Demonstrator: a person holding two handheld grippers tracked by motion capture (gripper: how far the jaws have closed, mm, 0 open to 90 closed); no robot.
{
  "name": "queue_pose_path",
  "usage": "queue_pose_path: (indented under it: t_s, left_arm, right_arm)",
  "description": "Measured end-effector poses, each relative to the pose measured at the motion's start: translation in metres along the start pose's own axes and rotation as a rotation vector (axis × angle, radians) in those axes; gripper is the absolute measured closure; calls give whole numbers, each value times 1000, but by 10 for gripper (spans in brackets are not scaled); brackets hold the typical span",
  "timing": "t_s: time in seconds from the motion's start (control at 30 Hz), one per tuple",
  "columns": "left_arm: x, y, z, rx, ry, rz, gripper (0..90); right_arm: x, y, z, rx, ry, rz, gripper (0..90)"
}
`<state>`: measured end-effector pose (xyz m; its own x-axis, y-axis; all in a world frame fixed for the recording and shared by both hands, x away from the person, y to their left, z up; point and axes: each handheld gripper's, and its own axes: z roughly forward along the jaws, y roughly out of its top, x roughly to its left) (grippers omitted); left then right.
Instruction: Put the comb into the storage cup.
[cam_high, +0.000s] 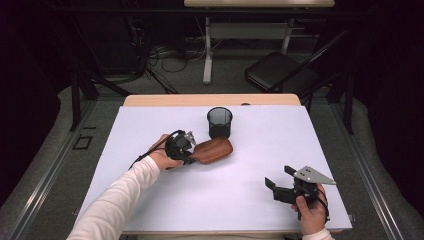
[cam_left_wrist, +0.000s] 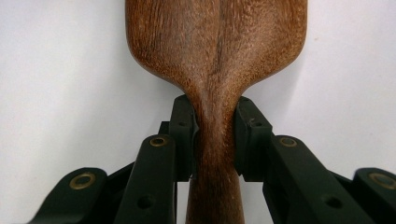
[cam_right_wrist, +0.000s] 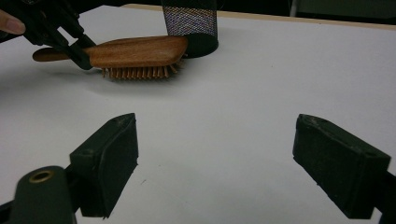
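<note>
- The left tongs clamped the wooden hairbrush at its neck, bristles down, beside the mesh cup.
- The right tongs stood wide, holding nothing, above the worktop.

On the white table, the left gripper clamps the near end of a brown wooden brush, which lies just in front of a black mesh cup. The right gripper sits well apart near the table's right front corner, its jaws spread with nothing between them. A folding chair stands beyond the table.
</note>
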<state>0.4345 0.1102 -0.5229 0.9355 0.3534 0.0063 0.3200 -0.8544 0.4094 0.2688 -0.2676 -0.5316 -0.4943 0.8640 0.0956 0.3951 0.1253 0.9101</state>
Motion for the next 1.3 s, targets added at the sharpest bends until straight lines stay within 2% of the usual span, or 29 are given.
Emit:
queue_pose_path:
  t_s: [0.23,0.47,1.0,1.3]
  left_arm:
    - [-5,2,-5,-11,2,-4,721]
    - [-11,3,-11,-63,2,-10,720]
    - [-26,8,-28,-148,8,-23,720]
    - [-33,11,-36,-192,29,-55,718]
  right_arm:
    - [0,0,0,-2,1,1,140]
    - [0,0,0,-3,0,1,140]
    - [0,0,-1,6,-2,-3,140]
    - [0,0,0,-1,-1,-3,140]
